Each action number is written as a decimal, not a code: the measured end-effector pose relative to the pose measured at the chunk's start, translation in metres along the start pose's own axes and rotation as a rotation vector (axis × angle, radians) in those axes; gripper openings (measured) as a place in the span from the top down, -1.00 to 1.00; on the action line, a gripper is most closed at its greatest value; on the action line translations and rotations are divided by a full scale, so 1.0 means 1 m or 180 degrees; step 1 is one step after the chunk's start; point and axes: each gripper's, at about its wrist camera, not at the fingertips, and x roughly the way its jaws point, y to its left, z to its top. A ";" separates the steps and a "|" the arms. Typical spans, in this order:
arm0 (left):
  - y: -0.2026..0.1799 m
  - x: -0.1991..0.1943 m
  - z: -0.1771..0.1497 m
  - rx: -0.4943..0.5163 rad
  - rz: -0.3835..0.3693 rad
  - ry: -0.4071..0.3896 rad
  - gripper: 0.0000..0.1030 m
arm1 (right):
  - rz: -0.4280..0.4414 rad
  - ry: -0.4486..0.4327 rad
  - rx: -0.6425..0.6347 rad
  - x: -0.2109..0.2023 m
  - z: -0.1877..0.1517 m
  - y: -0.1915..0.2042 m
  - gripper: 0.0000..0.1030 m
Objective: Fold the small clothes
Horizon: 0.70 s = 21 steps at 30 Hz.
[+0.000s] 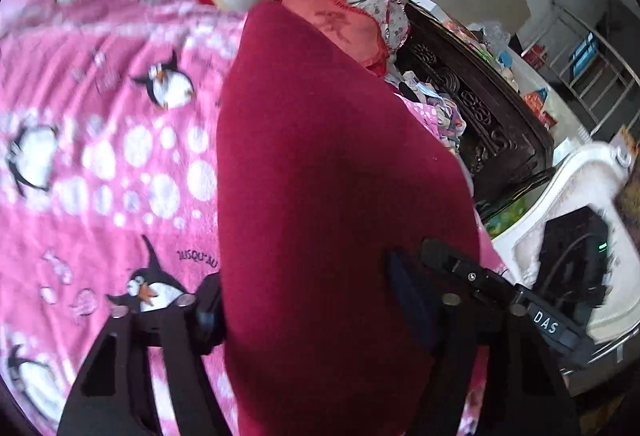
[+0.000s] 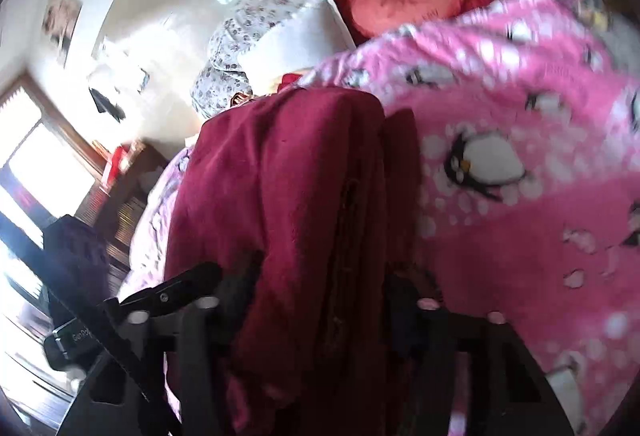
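Two grippers, one dark red garment. Left wrist view: left gripper (image 1: 304, 300) has the garment (image 1: 320, 155) filling the gap between its jaws, cloth running up over the pink penguin blanket (image 1: 100, 155); pads look pressed on the fabric, clamped, though blur makes that hard to confirm. Red cushion (image 1: 340, 23) behind it. Right wrist view: right gripper (image 2: 316, 300) clamps bunched folds of the same garment (image 2: 288, 175), blanket (image 2: 540, 215) beside, white pillow (image 2: 296, 43) beyond.
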 end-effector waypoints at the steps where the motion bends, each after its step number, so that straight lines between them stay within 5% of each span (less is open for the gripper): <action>1: -0.004 -0.010 -0.002 0.0036 -0.0025 -0.0046 -0.11 | -0.0070 -0.0019 -0.0082 -0.005 0.000 0.008 0.07; 7: -0.019 -0.090 -0.017 0.0100 -0.0067 0.0001 -0.04 | 0.0007 -0.0126 -0.0310 -0.056 -0.018 0.062 0.08; 13: -0.016 -0.148 -0.061 0.0092 0.0195 0.0214 -0.05 | 0.0203 0.0058 -0.0349 -0.081 -0.065 0.108 0.05; 19: 0.030 -0.135 -0.106 -0.0076 0.0584 0.0418 -0.11 | -0.0176 0.0402 -0.0563 -0.045 -0.116 0.119 -0.17; 21: 0.041 -0.129 -0.116 -0.0117 0.0680 0.0436 -0.36 | -0.0427 0.0419 -0.0728 -0.040 -0.128 0.122 -0.36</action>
